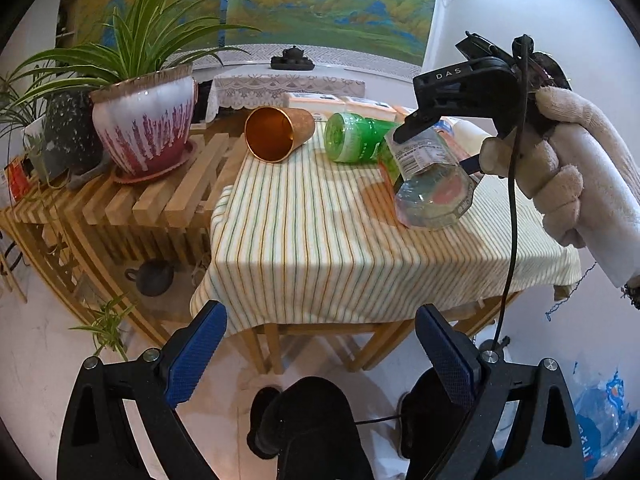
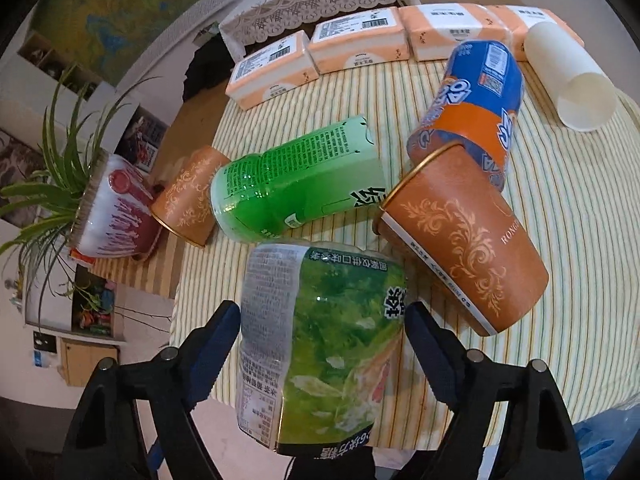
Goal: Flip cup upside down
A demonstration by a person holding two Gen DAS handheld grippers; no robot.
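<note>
Nearest in the right wrist view, the right gripper [image 2: 322, 344] has its two blue-padded fingers pressed against the sides of a clear bottle [image 2: 320, 344] with a green leafy label, which it holds lifted above the striped tablecloth [image 2: 560, 240]. The left wrist view shows the same bottle [image 1: 430, 184] from outside, base toward the camera and tilted, with the gloved right hand [image 1: 560, 168] on the gripper's handle. That view also shows the left gripper [image 1: 320, 360] with its jaws spread wide and nothing between them, hanging off the near edge of the table above the floor. Only the right wrist view shows what lies just beyond the held bottle: an orange paper cup [image 2: 464, 240] on its side, its gold rim touching a blue and orange bottle [image 2: 472, 108] that lies behind it. To the left of these, a green bottle [image 2: 296, 180] lies on its side, seen in the left view end-on [image 1: 352, 136]. Further left, a second orange cup [image 2: 188, 196] also lies on its side, near the cloth's edge; the left view looks straight into its open, copper-coloured mouth [image 1: 276, 132]. Beyond, a white paper roll [image 2: 568, 76] and a row of tissue packs [image 2: 360, 44] sit at the far edge, and a potted plant [image 1: 144, 120] stands on a slatted wooden stand [image 1: 168, 200] beside the table.
</note>
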